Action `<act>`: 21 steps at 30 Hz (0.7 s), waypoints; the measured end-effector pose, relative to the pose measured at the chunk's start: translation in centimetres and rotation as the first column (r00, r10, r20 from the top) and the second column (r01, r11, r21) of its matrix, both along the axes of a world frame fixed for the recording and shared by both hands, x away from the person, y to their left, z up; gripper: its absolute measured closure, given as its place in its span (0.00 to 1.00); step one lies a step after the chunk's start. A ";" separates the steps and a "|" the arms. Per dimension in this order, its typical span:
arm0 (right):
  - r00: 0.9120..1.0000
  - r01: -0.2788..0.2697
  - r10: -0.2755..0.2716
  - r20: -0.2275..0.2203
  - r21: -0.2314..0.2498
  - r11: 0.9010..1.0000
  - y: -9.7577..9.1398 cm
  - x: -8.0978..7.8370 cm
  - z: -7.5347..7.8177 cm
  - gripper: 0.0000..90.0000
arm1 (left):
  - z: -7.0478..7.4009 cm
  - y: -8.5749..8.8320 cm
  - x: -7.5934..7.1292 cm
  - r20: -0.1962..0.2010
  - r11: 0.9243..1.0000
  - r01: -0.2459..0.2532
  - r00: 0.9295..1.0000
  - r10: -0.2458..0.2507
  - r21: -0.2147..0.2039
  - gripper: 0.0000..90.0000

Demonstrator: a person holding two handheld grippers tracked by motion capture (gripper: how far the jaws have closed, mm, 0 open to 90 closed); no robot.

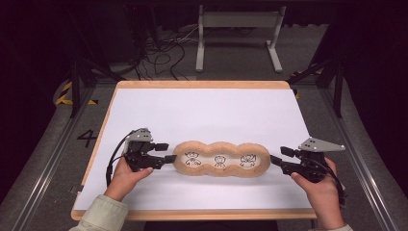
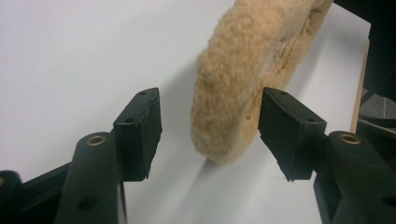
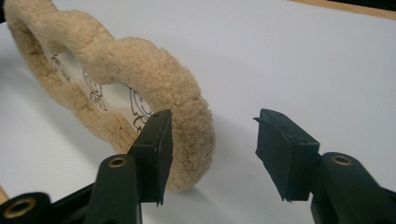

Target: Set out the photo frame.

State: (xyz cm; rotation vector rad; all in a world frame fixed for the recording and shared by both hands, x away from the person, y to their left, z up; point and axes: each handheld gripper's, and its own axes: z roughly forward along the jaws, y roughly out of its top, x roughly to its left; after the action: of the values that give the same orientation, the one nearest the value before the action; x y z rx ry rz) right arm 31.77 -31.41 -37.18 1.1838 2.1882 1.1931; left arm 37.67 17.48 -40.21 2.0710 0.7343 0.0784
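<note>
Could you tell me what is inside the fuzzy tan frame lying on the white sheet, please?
Inside the frame are three white windows in a row, each with a small black line drawing. The fleecy rim overlaps the window edges, so anything beneath it is hidden.

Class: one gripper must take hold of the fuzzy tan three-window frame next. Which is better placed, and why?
Left. The frame's end already sits between the left gripper's open jaws; the right gripper is open too, but the frame's end lies beside one jaw, mostly outside the gap.
</note>
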 end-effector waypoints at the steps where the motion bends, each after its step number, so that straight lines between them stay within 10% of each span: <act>1: 1.000 -0.014 0.014 0.008 -0.004 1.000 -0.1 0.0 0.1 0.49 | 0.0 0.0 0.0 0.000 1.000 0.000 1.000 0.000 0.000 0.45; 21: 0.995 -0.085 0.083 0.048 0.021 0.996 -4.0 2.6 -0.7 0.41 | -1.8 4.7 -3.2 0.063 0.982 -0.182 0.982 0.179 0.053 0.44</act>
State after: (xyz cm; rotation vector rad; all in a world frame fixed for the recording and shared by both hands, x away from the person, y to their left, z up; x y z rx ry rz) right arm 34.34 -35.44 -37.88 1.0712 2.2150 1.2697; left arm 34.43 22.18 -41.98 2.0440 0.8926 0.2635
